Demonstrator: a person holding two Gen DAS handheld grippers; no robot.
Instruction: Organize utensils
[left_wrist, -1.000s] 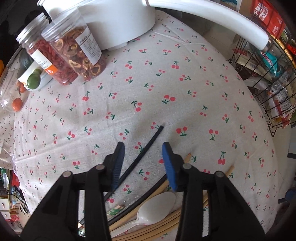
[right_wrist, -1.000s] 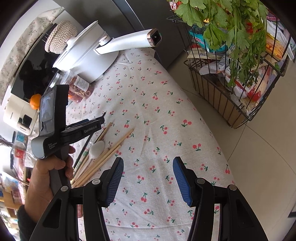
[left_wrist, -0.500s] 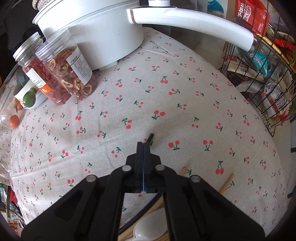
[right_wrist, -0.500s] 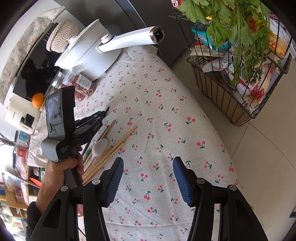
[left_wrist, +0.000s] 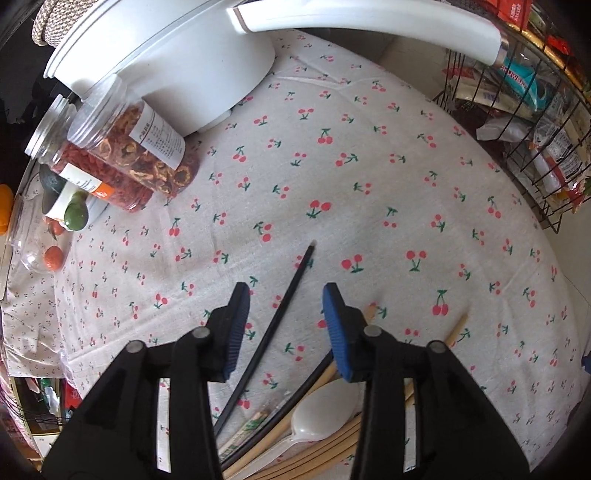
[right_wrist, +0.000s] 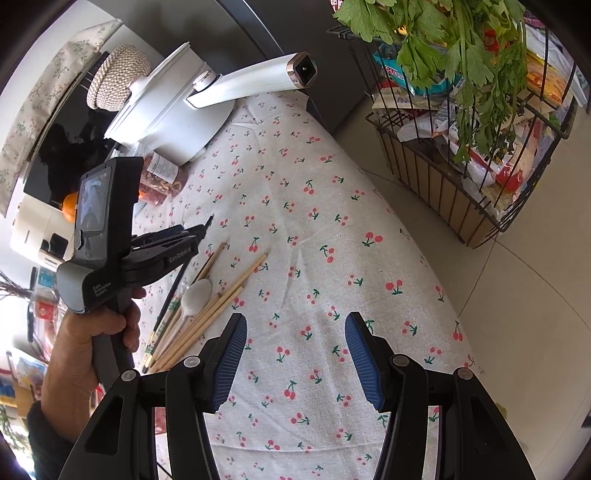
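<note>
Lying on cloth, thin black chopstick (left_wrist: 284, 325), matte

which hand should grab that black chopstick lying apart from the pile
Left. The left gripper hangs open with the black chopstick between its jaws, which just opened. The right gripper is over bare tablecloth.
</note>
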